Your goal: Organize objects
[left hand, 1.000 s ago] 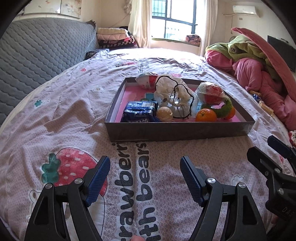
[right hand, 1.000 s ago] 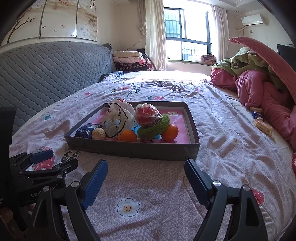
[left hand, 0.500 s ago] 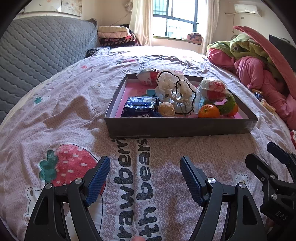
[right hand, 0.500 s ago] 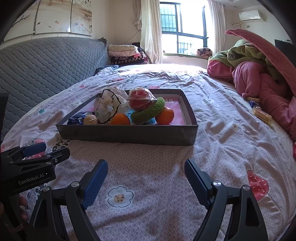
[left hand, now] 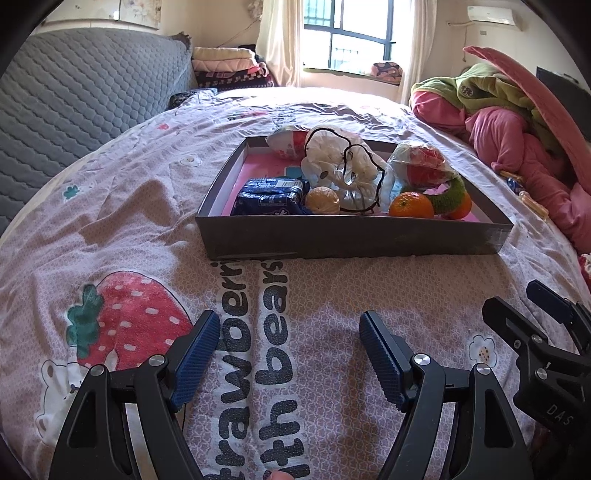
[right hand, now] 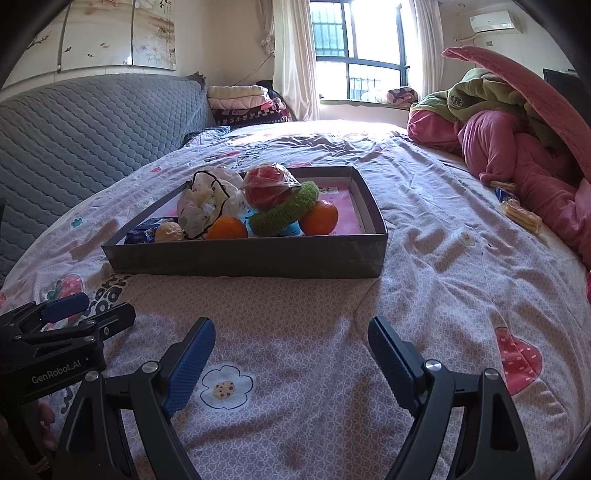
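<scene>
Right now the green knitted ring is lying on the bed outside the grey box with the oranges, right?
Not quite. The green knitted ring lies inside the grey box, leaning between the oranges and the wrapped red fruit. The right wrist view shows it.

Bed: pink printed bedspread (left hand: 110, 236) | left: grey quilted headboard (right hand: 85, 129) | far wall: barred window (right hand: 354, 48), bright daylight, cream curtains (right hand: 291, 59) | upper right: wall air conditioner (right hand: 495, 20) | right: heaped pink and green bedding (right hand: 517, 129)

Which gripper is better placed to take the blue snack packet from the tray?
Left, probably. The blue snack packet lies at the tray's near-left corner, more ahead of the open left gripper; the right gripper faces the tray's right half.
</scene>
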